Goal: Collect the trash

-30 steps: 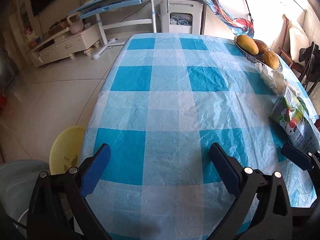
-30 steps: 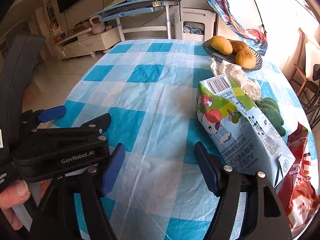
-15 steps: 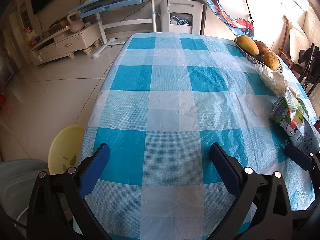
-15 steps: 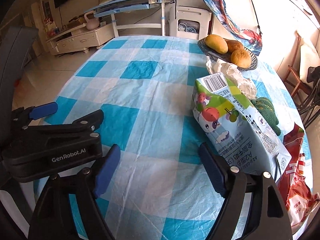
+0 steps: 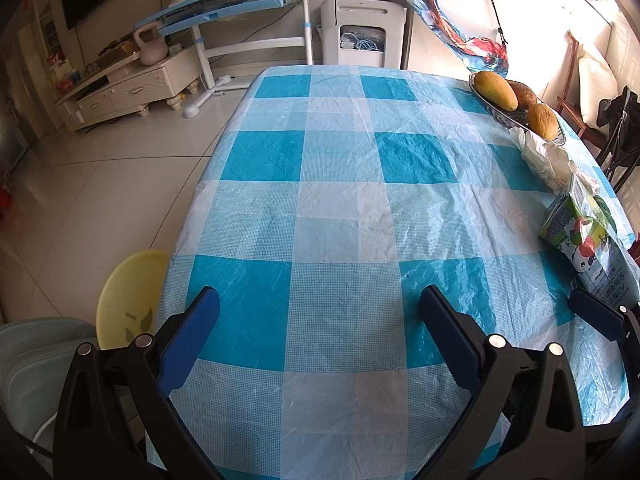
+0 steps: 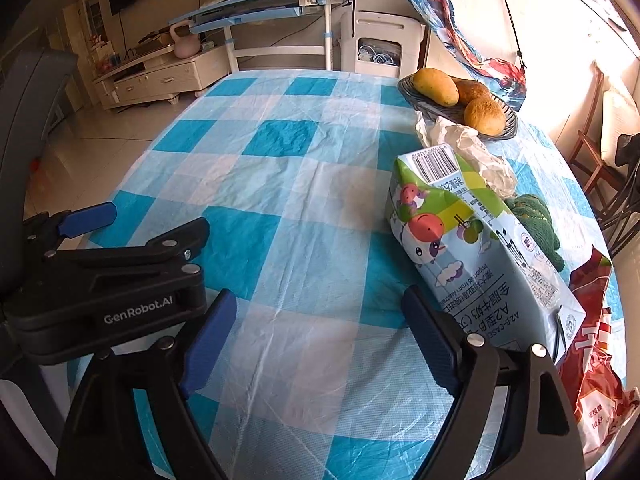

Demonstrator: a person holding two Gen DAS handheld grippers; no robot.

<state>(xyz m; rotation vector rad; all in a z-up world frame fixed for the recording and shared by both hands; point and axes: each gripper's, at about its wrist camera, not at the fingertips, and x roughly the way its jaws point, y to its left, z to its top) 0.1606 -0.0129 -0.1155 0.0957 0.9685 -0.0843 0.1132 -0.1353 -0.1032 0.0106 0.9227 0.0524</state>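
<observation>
On the table (image 5: 340,208) lies a blue and white checked cloth, and both tongs hang over its near end. Over on the right side of the table sits the trash. A big milk carton (image 6: 472,248) lies on its side, with cartoon fruit faces and a bar code on it. Just behind the milk carton is a crumpled white paper (image 6: 468,148), touching it. Beside the carton on its far right is a green knitted thing (image 6: 536,220), and near that, at the table edge, lies a red snack bag (image 6: 592,344). Farther back stands a dark fruit bowl (image 6: 500,130) with three yellow and brown fruits in it. The right gripper (image 6: 318,332) has blue pads, and its jaws are opening wider right now. Nothing is between them, only bare cloth. Its right finger is just beside the bottom end of the milk carton, but I cannot tell if it touches. The left gripper (image 5: 320,336) is held wide, and it has nothing between its fingers either. In the left wrist view the milk carton (image 5: 580,236) shows far off at the right edge, well apart from the left gripper. Down on the floor by the table's left side is a yellow bowl (image 5: 128,300).
</observation>
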